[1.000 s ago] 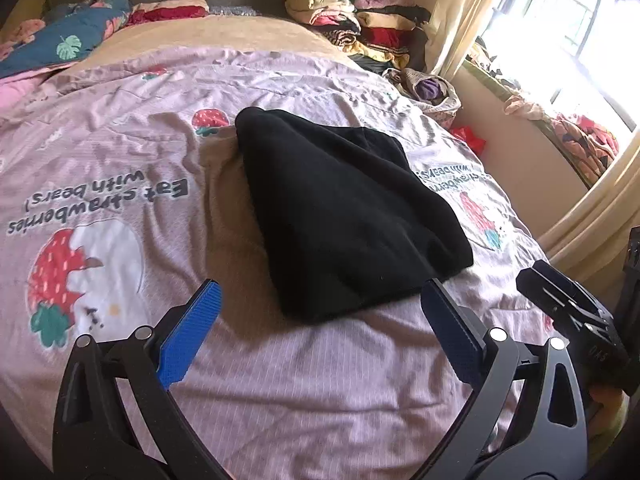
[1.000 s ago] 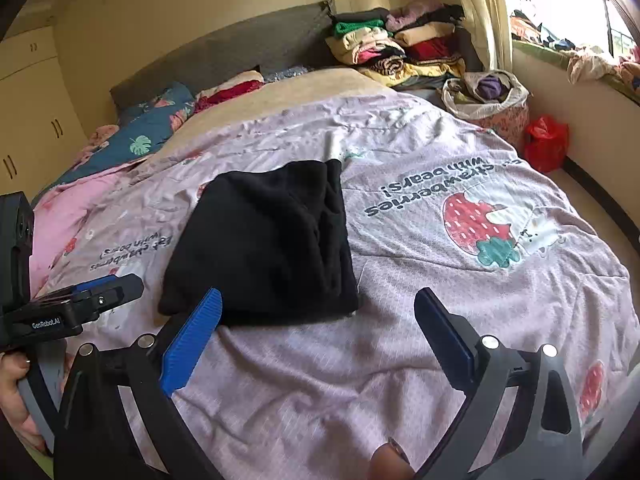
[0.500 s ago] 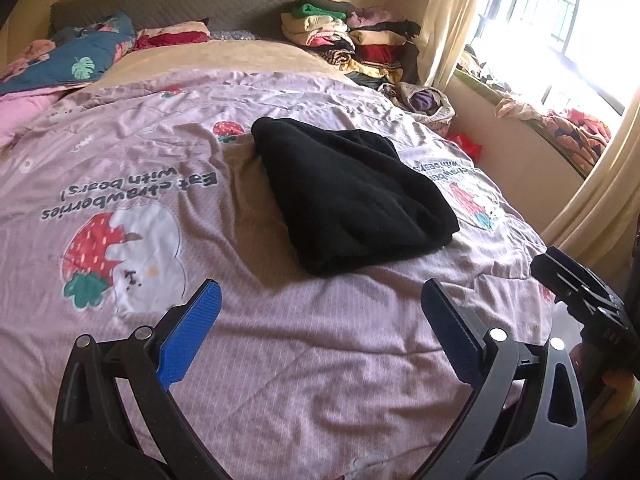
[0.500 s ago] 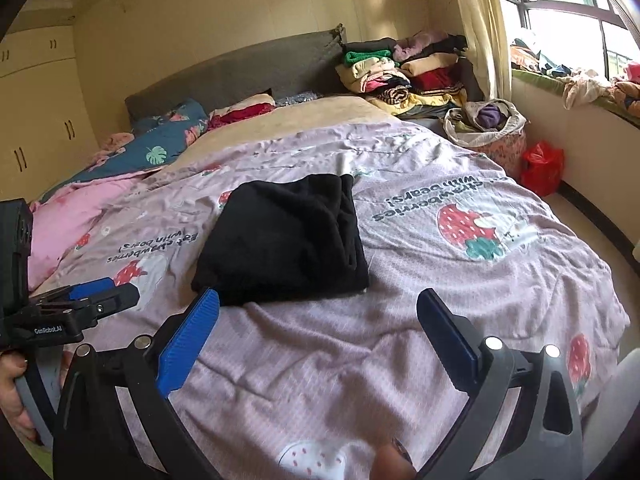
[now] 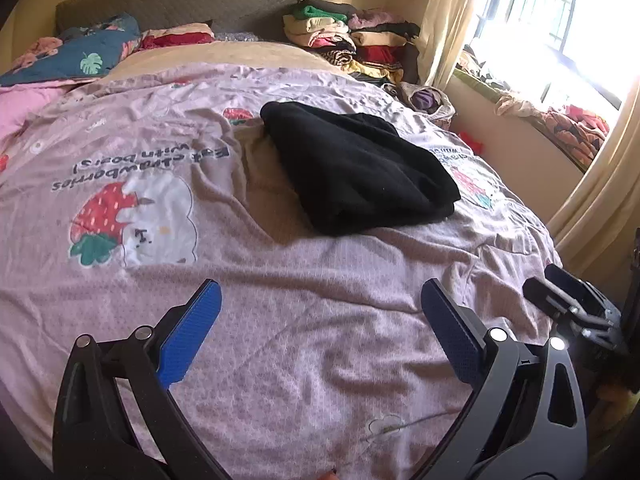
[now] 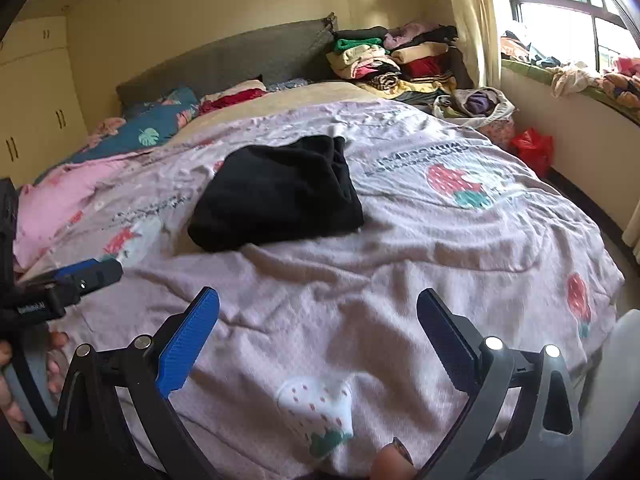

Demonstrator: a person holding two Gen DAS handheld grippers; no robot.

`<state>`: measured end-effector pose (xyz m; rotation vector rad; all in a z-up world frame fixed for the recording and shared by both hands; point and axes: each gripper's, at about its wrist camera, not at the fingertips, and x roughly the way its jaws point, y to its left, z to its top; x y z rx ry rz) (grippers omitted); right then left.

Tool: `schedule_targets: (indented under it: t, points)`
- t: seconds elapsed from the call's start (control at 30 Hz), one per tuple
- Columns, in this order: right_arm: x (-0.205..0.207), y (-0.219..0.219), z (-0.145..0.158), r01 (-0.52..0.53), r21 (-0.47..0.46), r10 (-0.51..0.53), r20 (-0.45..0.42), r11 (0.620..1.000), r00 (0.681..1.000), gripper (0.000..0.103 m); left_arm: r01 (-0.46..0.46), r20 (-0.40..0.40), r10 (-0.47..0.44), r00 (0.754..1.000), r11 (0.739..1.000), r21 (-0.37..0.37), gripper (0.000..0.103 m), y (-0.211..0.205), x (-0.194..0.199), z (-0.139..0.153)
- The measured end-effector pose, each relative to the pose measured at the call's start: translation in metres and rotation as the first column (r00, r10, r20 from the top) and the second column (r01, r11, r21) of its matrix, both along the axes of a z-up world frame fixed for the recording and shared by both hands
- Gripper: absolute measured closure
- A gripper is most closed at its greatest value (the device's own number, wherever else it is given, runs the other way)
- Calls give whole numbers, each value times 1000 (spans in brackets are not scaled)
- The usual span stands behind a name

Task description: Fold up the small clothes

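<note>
My left tool (image 5: 320, 308) and right tool (image 6: 318, 312), both released and holding nothing, hover above the pink bedspread (image 5: 280, 300); the folded black garment (image 5: 356, 168) lies mid-bed, well apart from both.

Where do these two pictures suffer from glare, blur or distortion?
Left wrist view: the bright window is blown out white, and the fisheye bends the pink strawberry-print bedsheet. Right wrist view: the sheet's printed lettering is blurred; the folded black garment shows little detail.
</note>
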<state>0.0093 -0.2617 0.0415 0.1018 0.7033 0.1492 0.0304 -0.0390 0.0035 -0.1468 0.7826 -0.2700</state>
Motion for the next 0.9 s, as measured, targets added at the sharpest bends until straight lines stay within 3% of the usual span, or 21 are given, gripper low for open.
schedule_targets:
  t: [0.13, 0.3, 0.9]
  points:
    - [-3, 10, -14, 4, -62, -5, -14, 998, 1000, 4, -5, -17, 5, 1000, 1000, 5, 9, 0, -1, -7]
    - [3, 8, -29, 11, -38, -14, -73, 999, 997, 4, -14, -34, 14, 999, 1000, 15, 9, -1, 0, -12]
    - [3, 5, -27, 27, -38, -29, -56, 999, 998, 4, -5, -50, 6, 999, 1000, 14, 9, -5, 0, -17]
